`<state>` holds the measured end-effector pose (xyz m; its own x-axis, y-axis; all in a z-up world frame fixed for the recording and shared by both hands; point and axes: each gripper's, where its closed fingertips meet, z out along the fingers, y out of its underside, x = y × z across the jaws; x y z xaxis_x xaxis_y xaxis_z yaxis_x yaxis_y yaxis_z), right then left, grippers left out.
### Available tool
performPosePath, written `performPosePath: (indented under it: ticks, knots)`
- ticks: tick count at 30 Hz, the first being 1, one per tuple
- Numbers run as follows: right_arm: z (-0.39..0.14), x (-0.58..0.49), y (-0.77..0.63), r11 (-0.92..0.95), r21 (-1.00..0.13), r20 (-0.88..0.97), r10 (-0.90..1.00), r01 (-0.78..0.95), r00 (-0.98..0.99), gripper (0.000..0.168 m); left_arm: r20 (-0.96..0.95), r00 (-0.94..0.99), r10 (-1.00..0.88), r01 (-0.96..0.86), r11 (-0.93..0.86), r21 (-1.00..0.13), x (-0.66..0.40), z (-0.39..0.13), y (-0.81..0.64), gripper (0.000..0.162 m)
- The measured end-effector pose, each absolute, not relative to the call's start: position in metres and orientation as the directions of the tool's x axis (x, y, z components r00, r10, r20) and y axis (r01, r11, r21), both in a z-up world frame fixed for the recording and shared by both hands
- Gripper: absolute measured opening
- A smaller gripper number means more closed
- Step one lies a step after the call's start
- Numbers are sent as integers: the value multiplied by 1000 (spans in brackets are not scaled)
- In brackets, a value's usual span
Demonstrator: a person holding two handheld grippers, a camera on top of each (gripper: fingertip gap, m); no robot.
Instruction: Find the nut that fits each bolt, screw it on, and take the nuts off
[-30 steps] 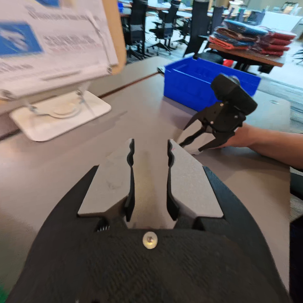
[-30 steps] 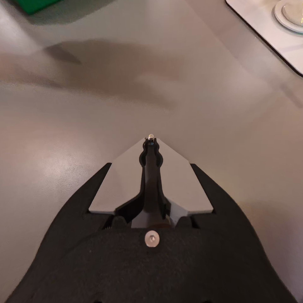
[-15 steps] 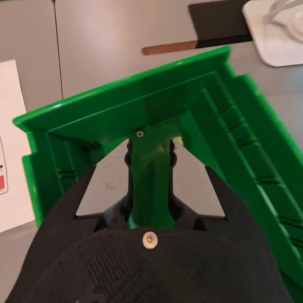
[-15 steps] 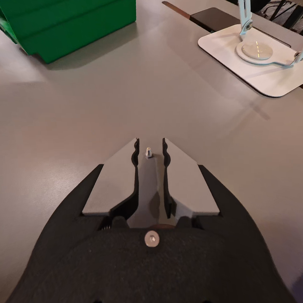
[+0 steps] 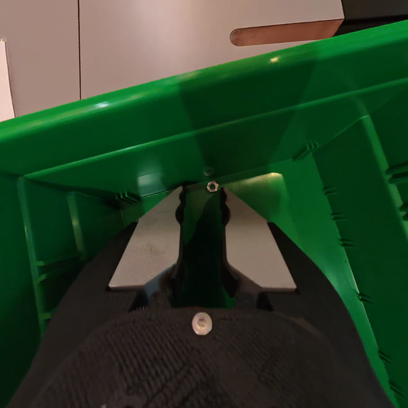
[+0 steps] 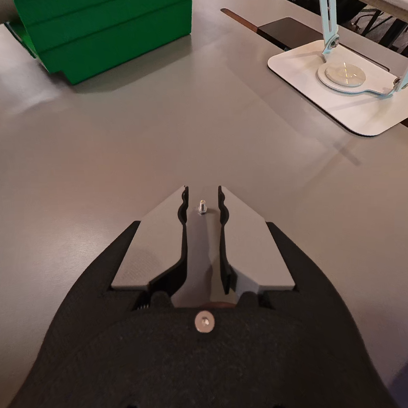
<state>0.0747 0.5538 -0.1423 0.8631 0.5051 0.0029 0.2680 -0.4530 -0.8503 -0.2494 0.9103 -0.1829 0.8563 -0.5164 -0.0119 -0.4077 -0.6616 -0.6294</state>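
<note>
A small silver hex nut (image 5: 212,186) lies flat on the floor of a green plastic bin (image 5: 220,103), against its far wall. My left gripper (image 5: 201,190) is open inside the bin, its tips just short of the nut, which sits near the right fingertip. In the right wrist view a short silver bolt (image 6: 201,206) stands upright on its head on the grey table (image 6: 132,143). My right gripper (image 6: 202,188) is open and straddles the bolt without touching it. The green bin also shows in the right wrist view (image 6: 103,37), at the far left.
A white stand base (image 6: 344,99) with a pale blue arm sits at the far right of the table. A dark slot and a brown strip (image 5: 284,36) lie beyond the bin. A white sheet edge (image 5: 5,79) lies at the left. The gap from one gripper's tips to the other's is roughly 50 cm.
My left gripper swung from over the table down into the green bin and closed in on the nut. My right gripper opened and let go of the bolt, which now stands on the table.
</note>
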Motion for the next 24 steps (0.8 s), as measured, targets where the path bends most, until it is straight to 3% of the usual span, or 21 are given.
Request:
performPosePath:
  ticks: [3,5,15,19,21,24]
  knots:
    - [-140,74,553,-447,-854,4,506,266,863,23,-11,862,-507,-398,-662,-635,-248,-183,911,27]
    - [-139,73,553,-444,-856,4,507,264,862,23,-15,858,-513,-399,-649,-648,-245,-183,911,9]
    - [-136,77,554,-435,-860,18,496,266,868,22,-28,828,-560,-439,-616,-654,-239,-172,901,8]
    - [-131,83,555,-424,-871,17,480,249,877,21,-20,765,-643,-406,-459,-790,-218,-112,879,8]
    - [-126,87,556,-417,-876,21,469,242,883,21,-46,653,-756,-422,-312,-851,-185,-67,842,8]
    - [-116,93,556,-396,-891,18,455,221,890,20,-65,392,-918,-498,-152,-854,-117,-35,745,8]
